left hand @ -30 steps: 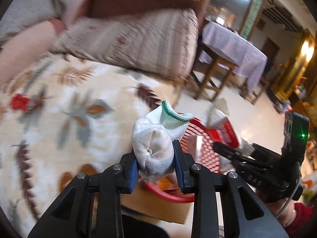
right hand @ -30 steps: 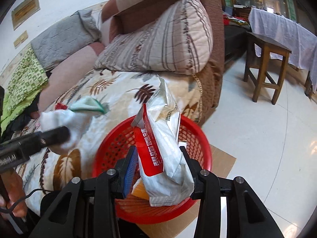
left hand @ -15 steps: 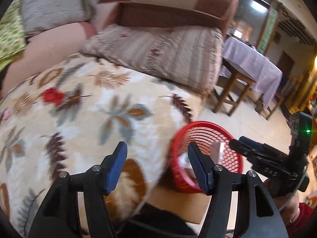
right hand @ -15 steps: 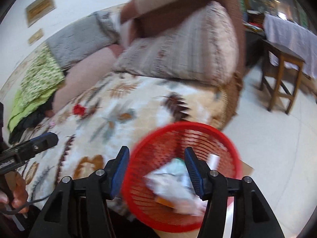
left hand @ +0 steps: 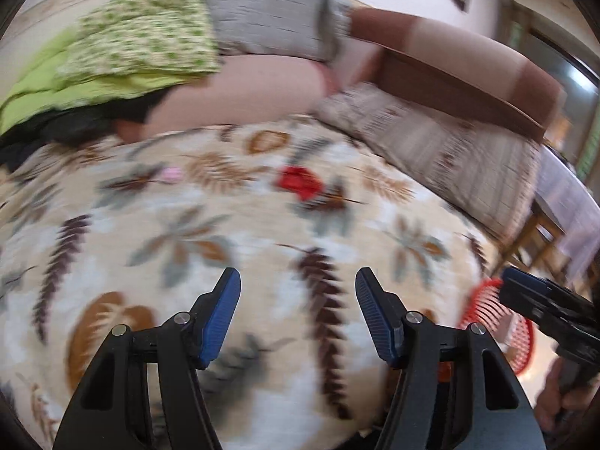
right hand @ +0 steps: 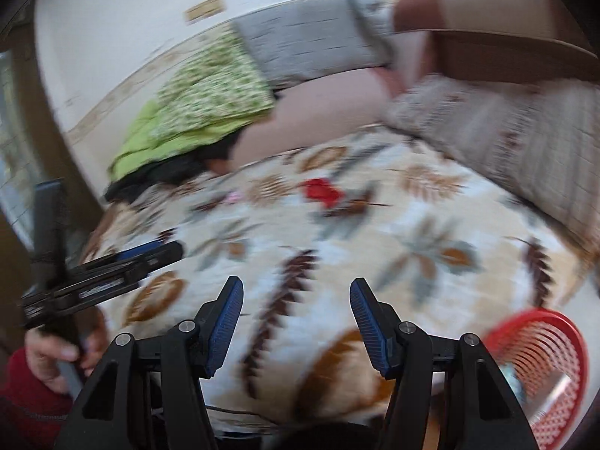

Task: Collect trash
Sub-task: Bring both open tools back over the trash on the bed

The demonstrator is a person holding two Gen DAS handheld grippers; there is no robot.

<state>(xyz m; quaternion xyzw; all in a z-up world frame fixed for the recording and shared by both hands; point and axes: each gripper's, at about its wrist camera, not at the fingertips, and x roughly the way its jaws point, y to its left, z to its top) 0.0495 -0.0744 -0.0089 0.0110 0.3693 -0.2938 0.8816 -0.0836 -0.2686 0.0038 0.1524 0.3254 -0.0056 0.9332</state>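
My left gripper point(left hand: 296, 281) is open with nothing between its blue pads, above the leaf-patterned blanket point(left hand: 262, 232). My right gripper point(right hand: 296, 288) is open and empty too, over the same blanket point(right hand: 337, 247). A crumpled red scrap point(left hand: 300, 183) lies farther back on the blanket, also seen as the red scrap point(right hand: 322, 191) in the right wrist view. A small pink bit point(left hand: 171, 175) lies to its left. The red mesh basket point(right hand: 540, 367) sits low at the right with something pale inside; in the left wrist view the basket point(left hand: 491, 322) is partly hidden behind the other gripper. Both views are blurred.
A striped pillow point(left hand: 442, 157) and brown sofa arm point(left hand: 468, 75) border the blanket at the right. Green cloth point(left hand: 123, 52), a grey cushion point(left hand: 270, 11) and dark fabric point(left hand: 56, 127) lie at the back. A hand in a red sleeve point(right hand: 33, 405) holds the left gripper's handle.
One second ago the left gripper held a white sock and the right a white-red wrapper over the basket. Both let go into it, then swung left over the blanket, open.
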